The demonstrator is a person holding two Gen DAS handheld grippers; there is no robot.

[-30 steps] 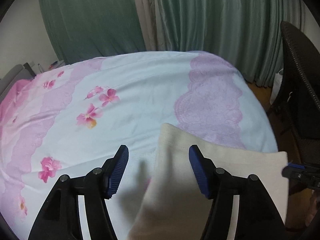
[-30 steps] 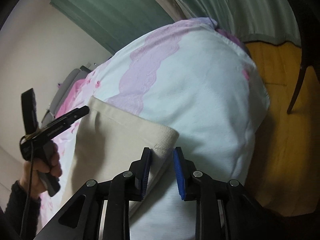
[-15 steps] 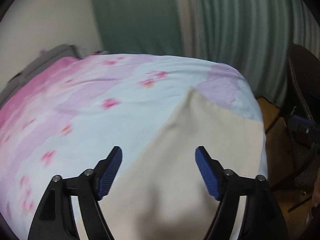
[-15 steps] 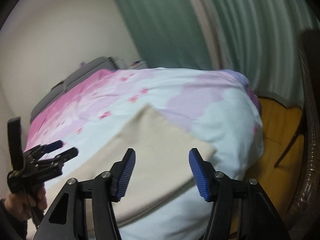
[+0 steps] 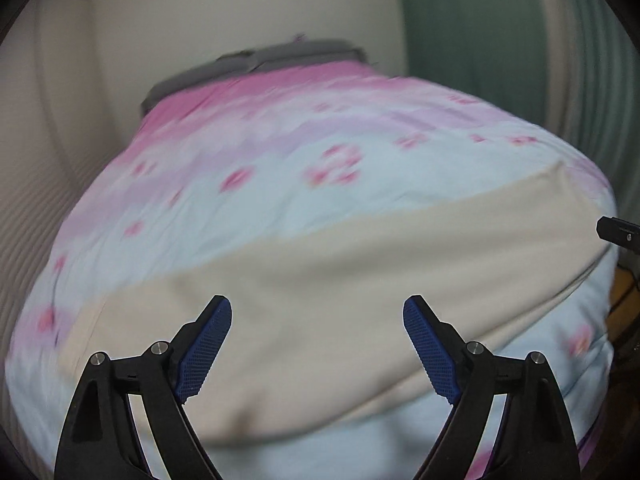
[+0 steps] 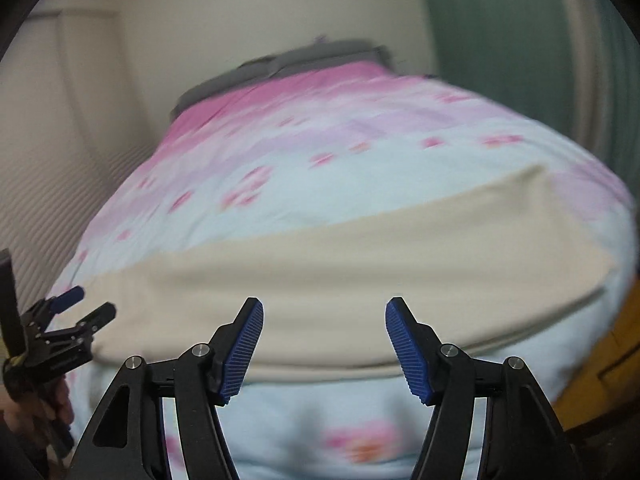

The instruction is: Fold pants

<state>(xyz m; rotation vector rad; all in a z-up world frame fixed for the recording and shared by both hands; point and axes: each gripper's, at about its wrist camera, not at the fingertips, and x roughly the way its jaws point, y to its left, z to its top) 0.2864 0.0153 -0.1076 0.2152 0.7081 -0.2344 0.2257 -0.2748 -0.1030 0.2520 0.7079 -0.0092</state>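
Observation:
The beige pants [image 5: 328,280] lie flat in a long band across the near edge of the bed; they also show in the right wrist view [image 6: 360,256]. My left gripper [image 5: 316,344] is open and empty, held above the pants' near side. My right gripper [image 6: 324,344] is open and empty, held above the pants' near hem. The left gripper also shows at the far left of the right wrist view [image 6: 76,308], open, beside the pants' left end. Both views are blurred by motion.
The bed has a light blue and pink floral cover [image 5: 280,168] with a grey headboard [image 5: 256,60] at the far end. A cream wall [image 5: 60,140] runs along the left, green curtains [image 6: 520,40] hang at the right, and wooden floor [image 6: 600,360] shows at lower right.
The right gripper was nearly shut at the pants' corner and has opened and pulled back. Both grippers have swung left to face along the bed. The pants lie still.

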